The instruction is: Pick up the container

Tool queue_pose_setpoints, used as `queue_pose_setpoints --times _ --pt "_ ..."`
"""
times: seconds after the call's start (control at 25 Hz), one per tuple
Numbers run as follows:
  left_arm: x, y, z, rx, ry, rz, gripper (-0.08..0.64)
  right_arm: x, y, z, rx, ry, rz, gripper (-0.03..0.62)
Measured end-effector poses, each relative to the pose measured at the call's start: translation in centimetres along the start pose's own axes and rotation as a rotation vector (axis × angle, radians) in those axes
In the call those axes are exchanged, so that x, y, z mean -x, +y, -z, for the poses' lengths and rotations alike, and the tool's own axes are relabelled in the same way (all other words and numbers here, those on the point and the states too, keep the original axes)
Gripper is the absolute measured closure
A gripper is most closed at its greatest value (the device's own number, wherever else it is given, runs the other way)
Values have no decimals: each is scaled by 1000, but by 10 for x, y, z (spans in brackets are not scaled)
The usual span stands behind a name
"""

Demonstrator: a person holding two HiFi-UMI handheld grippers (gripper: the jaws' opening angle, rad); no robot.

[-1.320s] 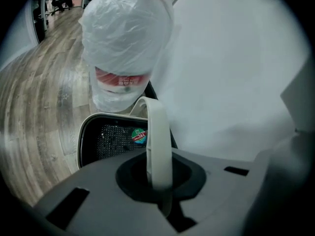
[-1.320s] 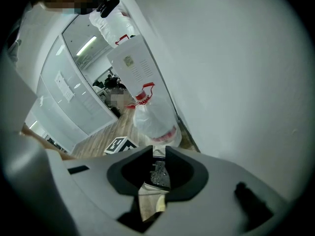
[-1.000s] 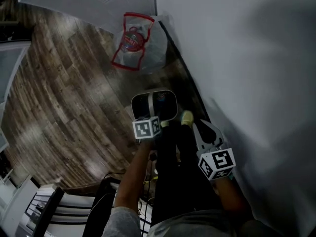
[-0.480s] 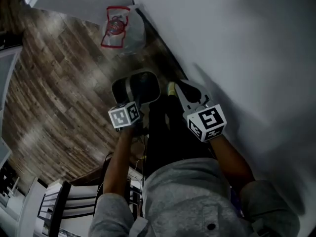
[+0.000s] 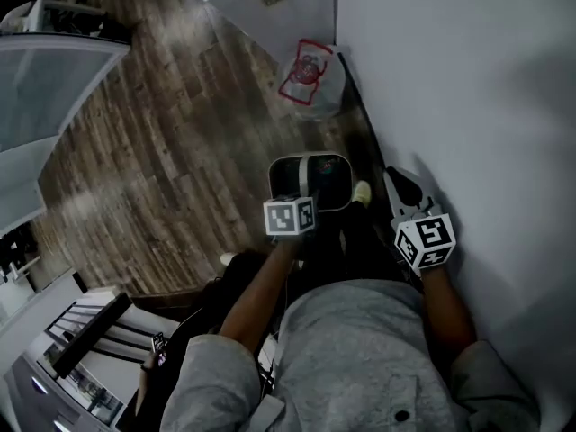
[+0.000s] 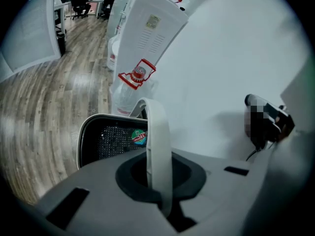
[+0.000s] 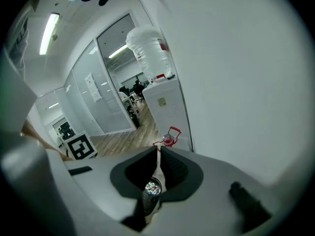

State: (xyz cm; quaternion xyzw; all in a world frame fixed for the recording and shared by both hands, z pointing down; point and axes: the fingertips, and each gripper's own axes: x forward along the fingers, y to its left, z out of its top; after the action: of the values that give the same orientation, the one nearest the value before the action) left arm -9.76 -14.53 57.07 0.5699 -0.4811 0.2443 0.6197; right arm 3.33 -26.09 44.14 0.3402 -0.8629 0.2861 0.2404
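Note:
The container (image 5: 331, 184) is a dark mesh bin with a white rim, and it hangs off the wooden floor below my left gripper's marker cube (image 5: 290, 216). In the left gripper view its white hoop handle (image 6: 155, 132) runs up between the jaws of my left gripper (image 6: 157, 181), which is shut on it. The bin's mesh wall (image 6: 110, 140) and a round sticker show behind. My right gripper (image 5: 402, 187) hangs to the right, close to the white wall. Its pads (image 7: 170, 167) meet, and I see nothing held between them.
A large water bottle (image 5: 308, 79) with a red cap handle lies on the floor against the wall, beside a white dispenser (image 6: 147, 33). The white wall (image 5: 468, 79) fills the right side. Glass partitions (image 5: 54, 88) and office furniture stand to the left. My legs and a yellow-green shoe (image 5: 362, 192) are below.
Both grippers have risen, and the container has come up off the floor with the left one. The head view has swung, so the bottle now sits further right.

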Motion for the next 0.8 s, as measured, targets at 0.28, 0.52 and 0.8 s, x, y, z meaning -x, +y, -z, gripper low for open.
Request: queue_pose_setpoints --times 0.28,0.52,0.8 --pt "47 -9 0 58 -90 34 546 15 34 -29 72 -34 -28 554" --pt "90 -16 -3 70 -124 38 546 38 62 -63 96 -84 -46 554" --pt "127 3 32 90 -122 8 546 81 84 -88 144 -133 -52 554"
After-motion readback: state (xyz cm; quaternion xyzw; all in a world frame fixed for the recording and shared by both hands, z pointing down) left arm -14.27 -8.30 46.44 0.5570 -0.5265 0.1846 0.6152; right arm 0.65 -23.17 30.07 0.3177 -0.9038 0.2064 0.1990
